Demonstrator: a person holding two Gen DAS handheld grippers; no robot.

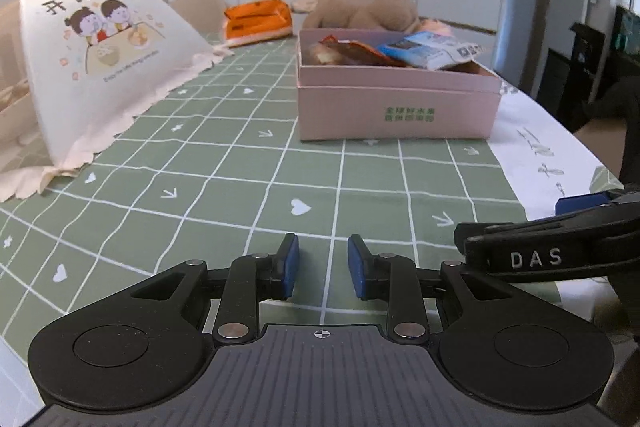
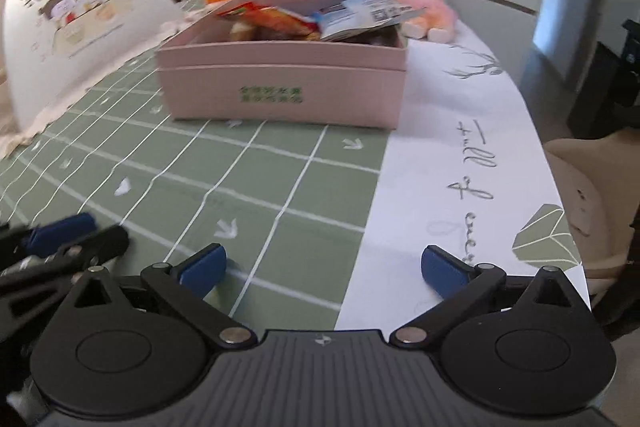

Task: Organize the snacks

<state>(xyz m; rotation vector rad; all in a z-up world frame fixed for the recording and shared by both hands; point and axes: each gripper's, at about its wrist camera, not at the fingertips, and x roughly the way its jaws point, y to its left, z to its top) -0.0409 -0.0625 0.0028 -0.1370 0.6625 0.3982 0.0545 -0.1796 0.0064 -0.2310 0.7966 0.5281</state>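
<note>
Snack packets fill the pink cardboard box (image 2: 280, 87), so our left gripper (image 1: 323, 263) and right gripper (image 2: 323, 267) hover empty, jaws apart, over the worktop (image 1: 240, 167).

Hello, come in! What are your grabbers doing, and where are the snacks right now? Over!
Left gripper and right gripper both open, nothing between the fingers. Snack packets piled in pink box ahead. Bare tablecloth in between, nothing blocking.

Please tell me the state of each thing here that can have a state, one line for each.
pink box: open, no lid, holding snacks
red snack packet: in the box, lying tilted
blue snack packet: in the box, sticking over its rim
left claw: narrowly open, empty
right claw: wide open, empty
</note>
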